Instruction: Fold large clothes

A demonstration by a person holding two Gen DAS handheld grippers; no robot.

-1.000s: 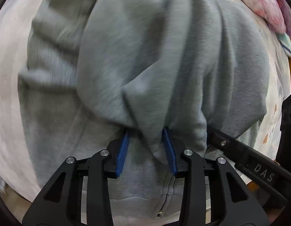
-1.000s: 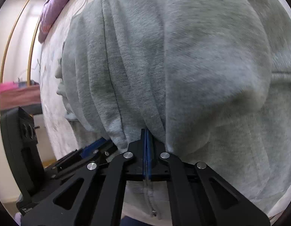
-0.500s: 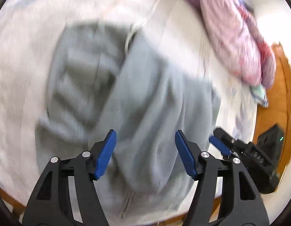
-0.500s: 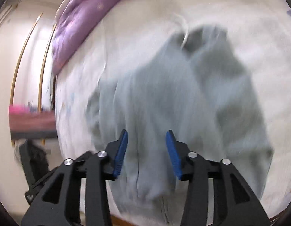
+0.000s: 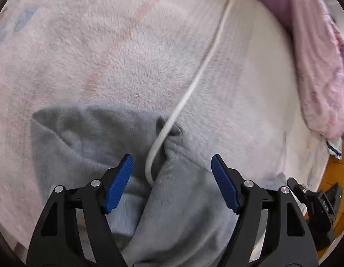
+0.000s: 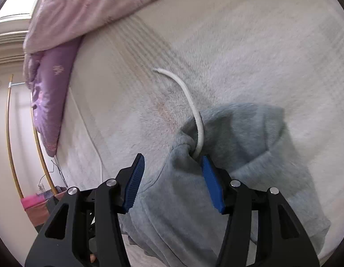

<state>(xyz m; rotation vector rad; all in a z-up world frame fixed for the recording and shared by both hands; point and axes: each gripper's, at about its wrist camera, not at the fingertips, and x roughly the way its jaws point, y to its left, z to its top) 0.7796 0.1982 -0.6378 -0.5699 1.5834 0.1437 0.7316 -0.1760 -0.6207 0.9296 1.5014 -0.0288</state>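
Note:
A grey hooded sweatshirt (image 5: 172,211) lies on the pale fleece bed cover (image 5: 127,55); its hood end (image 5: 87,129) points away from me and a white drawstring (image 5: 194,82) trails out over the cover. My left gripper (image 5: 172,182) is open and empty just above the hood opening. In the right wrist view the same sweatshirt (image 6: 183,211) and drawstring (image 6: 189,98) show. My right gripper (image 6: 174,182) is open and empty over the neck of the hood. The right gripper's body shows at the edge of the left wrist view (image 5: 316,202).
A pink quilt (image 5: 318,62) and a purple pillow (image 6: 49,93) lie along the far side of the bed. Wooden floor (image 5: 336,173) shows past the bed's right edge. A gold rail (image 6: 9,144) and a pink box (image 6: 31,202) stand beside the bed.
Both grippers let go of the grey sweatshirt, opened, and moved forward over it toward the hood. The sweatshirt now lies flat on the bed.

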